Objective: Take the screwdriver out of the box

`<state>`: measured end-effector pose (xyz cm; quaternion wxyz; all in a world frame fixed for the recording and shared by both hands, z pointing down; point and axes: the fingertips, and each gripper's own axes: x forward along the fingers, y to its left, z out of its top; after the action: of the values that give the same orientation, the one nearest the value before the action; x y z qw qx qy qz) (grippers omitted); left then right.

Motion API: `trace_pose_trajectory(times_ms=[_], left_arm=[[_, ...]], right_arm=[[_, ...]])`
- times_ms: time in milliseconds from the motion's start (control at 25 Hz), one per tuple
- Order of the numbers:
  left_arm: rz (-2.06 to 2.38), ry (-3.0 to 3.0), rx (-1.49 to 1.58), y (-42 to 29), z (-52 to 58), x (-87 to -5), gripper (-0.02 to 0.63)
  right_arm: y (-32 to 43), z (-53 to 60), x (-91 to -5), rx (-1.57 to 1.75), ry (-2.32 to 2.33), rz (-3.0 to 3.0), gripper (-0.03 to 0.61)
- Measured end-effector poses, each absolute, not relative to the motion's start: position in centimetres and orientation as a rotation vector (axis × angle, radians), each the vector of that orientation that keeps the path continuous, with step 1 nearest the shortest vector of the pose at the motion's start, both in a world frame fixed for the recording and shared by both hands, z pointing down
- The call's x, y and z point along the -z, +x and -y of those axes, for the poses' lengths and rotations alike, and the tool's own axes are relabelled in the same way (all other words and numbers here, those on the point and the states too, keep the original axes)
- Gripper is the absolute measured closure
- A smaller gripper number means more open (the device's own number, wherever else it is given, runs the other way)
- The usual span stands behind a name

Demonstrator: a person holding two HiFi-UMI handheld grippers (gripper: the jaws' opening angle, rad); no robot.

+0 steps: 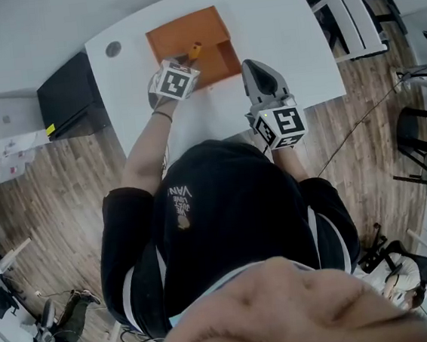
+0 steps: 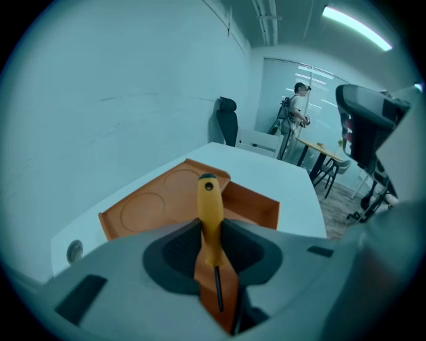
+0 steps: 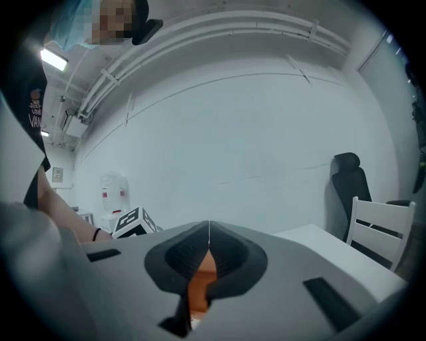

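Observation:
A screwdriver (image 1: 195,51) with a yellow handle (image 2: 210,213) and a dark shaft is gripped in my left gripper (image 1: 187,61), whose jaws are shut on the handle's lower part. It hangs above the open orange box (image 1: 184,34), which lies on the white table (image 1: 281,23). In the left gripper view the box (image 2: 160,203) shows below and behind the handle, with round recesses in its floor. My right gripper (image 1: 254,69) sits to the right of the box, with its jaws (image 3: 208,234) shut and nothing between them.
A black cabinet (image 1: 69,94) stands left of the table. A white chair (image 1: 349,15) and dark chairs are at the right. The table's near edge runs just in front of the person. A person (image 2: 299,106) stands far off by another table.

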<state>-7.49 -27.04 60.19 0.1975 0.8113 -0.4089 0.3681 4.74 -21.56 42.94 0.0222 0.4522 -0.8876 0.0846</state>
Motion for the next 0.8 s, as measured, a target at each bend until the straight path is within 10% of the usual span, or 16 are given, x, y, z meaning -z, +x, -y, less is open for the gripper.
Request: trace_pose_trajectory(times_ms=[800], left_arm=[[1.28,2.474,-0.686,-8.5,26.0,-52.9,0.511]], right_arm=[[2.8,19.9,-42.5,-0.21,1.378,2.74,0.566]])
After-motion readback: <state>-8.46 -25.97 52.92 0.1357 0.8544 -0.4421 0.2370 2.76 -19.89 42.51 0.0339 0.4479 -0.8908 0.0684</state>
